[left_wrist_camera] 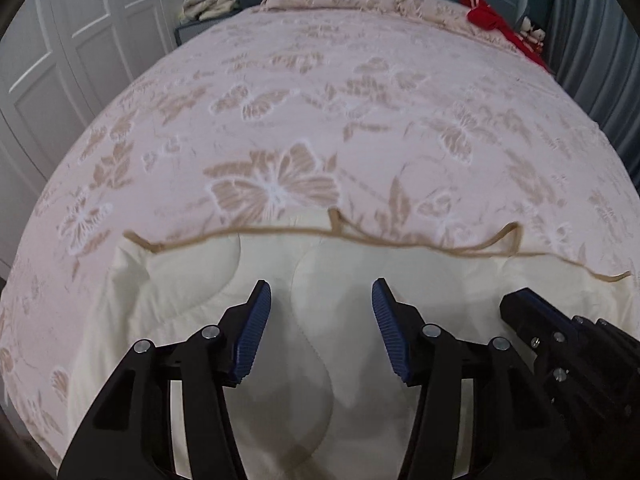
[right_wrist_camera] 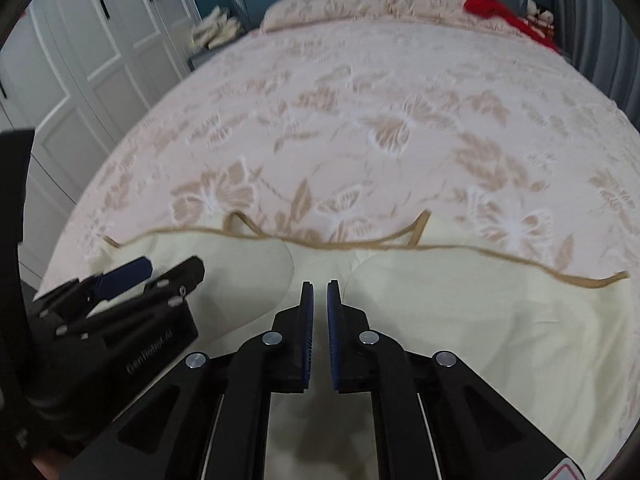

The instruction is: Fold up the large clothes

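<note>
Cream cloth (left_wrist_camera: 224,288) with a tan trim lies spread on the flowery bed (left_wrist_camera: 320,92). Left tool (left_wrist_camera: 321,300) gapes wide; right tool (right_wrist_camera: 320,292) is nearly pinched, holding nothing.

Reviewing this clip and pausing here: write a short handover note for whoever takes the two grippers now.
Left gripper: open, empty, over the cream underside of the quilt.
Right gripper: nearly shut, nothing visibly between its fingers, beside the left one.
Quilt: spread over the bed, near edge turned back so the tan trim lies across the butterfly pattern.
Done: only that first turn-back.
Left: grip the edge and make the main folds.
</note>
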`<state>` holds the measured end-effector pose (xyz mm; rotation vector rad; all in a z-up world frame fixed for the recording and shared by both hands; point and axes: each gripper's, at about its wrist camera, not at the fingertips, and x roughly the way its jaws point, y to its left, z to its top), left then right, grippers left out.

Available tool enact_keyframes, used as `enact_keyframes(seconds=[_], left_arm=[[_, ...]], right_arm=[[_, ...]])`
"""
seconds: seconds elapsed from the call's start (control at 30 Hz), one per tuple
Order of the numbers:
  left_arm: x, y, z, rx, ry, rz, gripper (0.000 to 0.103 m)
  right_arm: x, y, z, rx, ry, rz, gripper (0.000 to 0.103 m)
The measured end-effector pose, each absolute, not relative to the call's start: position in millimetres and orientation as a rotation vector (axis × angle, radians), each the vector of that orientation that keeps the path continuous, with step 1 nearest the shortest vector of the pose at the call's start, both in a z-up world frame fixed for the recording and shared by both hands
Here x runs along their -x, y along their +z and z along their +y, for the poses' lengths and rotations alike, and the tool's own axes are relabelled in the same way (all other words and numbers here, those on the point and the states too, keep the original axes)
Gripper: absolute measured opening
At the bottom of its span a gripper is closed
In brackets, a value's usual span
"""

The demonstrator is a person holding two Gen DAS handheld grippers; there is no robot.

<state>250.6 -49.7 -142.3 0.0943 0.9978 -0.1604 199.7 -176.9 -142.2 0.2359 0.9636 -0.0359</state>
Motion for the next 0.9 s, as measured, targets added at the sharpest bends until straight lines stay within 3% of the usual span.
enact_keyframes(seconds=[0.33, 0.9], left_arm=[[-253, -180, -53, -0.15, -0.124, 0.996, 0.052], [-251, -196, -61, -0.185, -0.098, 0.902, 0.054]], right_arm=[[-215, -194, -177, -0.249, -0.051, 1.041, 0.002], [-217, -209, -176, -0.255, -0.052, 0.976, 0.001]])
